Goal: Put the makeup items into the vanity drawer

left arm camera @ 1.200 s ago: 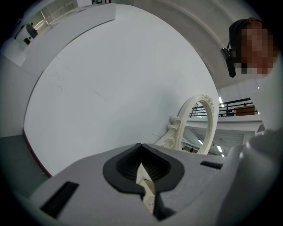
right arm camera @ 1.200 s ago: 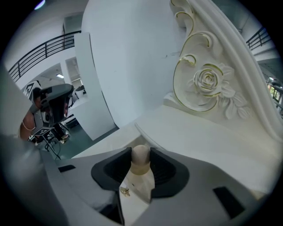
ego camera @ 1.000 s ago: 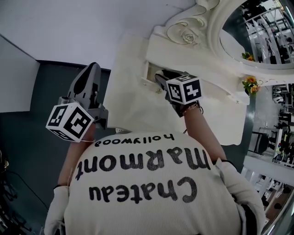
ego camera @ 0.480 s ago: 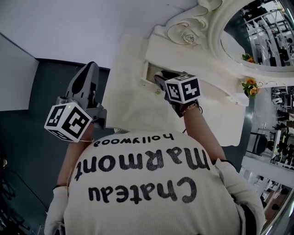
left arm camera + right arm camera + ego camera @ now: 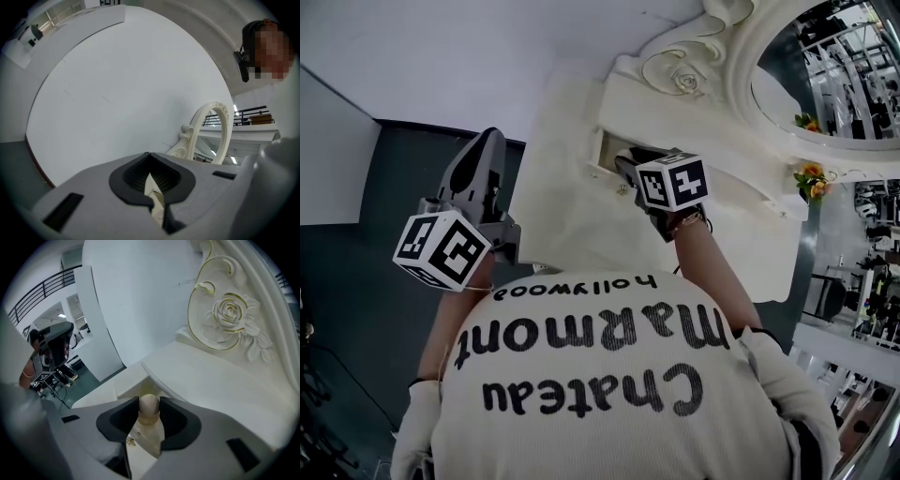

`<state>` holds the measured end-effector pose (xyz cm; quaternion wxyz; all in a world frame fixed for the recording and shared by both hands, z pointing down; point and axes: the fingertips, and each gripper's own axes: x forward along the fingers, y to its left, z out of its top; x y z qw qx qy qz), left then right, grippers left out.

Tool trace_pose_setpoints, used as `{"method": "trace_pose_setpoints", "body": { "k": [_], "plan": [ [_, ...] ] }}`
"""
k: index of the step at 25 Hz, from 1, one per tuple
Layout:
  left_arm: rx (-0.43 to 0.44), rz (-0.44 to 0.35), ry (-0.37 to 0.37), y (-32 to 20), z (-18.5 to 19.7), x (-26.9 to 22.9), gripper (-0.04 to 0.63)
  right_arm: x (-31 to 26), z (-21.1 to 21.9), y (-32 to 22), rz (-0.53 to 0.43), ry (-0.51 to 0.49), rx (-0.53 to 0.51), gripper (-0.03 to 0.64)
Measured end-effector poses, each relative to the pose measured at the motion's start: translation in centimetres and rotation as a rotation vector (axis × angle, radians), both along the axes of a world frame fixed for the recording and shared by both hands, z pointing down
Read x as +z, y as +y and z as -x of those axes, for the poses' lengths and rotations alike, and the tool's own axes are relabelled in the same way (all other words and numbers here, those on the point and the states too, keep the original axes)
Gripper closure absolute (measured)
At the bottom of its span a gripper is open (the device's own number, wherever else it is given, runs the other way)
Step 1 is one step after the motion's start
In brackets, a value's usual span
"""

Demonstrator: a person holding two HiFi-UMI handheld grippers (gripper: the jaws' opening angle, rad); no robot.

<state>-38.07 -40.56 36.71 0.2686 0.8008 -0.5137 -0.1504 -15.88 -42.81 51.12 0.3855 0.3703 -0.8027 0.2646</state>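
Observation:
A beige egg-shaped makeup sponge (image 5: pixel 149 408) sits between the dark pads of my right gripper (image 5: pixel 150 414), which touch it on both sides. The jaws have just been opening slightly, with the sponge still between them. This gripper (image 5: pixel 625 157) tilts down into the open vanity drawer (image 5: pixel 599 150), a small cream drawer (image 5: pixel 132 389) under the mirror shelf; its inside is mostly hidden. My left gripper (image 5: pixel 482 142) hangs level, left of the vanity over the dark floor. Its jaws (image 5: pixel 150 177) stand together with nothing in them.
The cream vanity top (image 5: pixel 567 202) spreads below the drawer. An ornate mirror frame with a carved rose (image 5: pixel 229 312) rises behind it, and orange flowers (image 5: pixel 811 173) sit on the shelf. A small gold knob (image 5: pixel 131 441) marks the drawer front. A white wall fills the left.

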Motion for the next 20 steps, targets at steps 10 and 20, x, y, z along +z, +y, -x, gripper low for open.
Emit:
{"method": "trace_pose_setpoints", "body": {
  "k": [10, 20],
  "plan": [
    [-0.007, -0.006, 0.015, -0.2, 0.2, 0.1, 0.586, 0.6, -0.5, 0.0, 0.059, 0.026, 0.017, 0.457],
    [0.005, -0.007, 0.027, -0.4, 0.0, 0.3, 0.586, 1.3, -1.9, -0.2, 0.114, 0.072, 0.086, 0.457]
  ]
}}
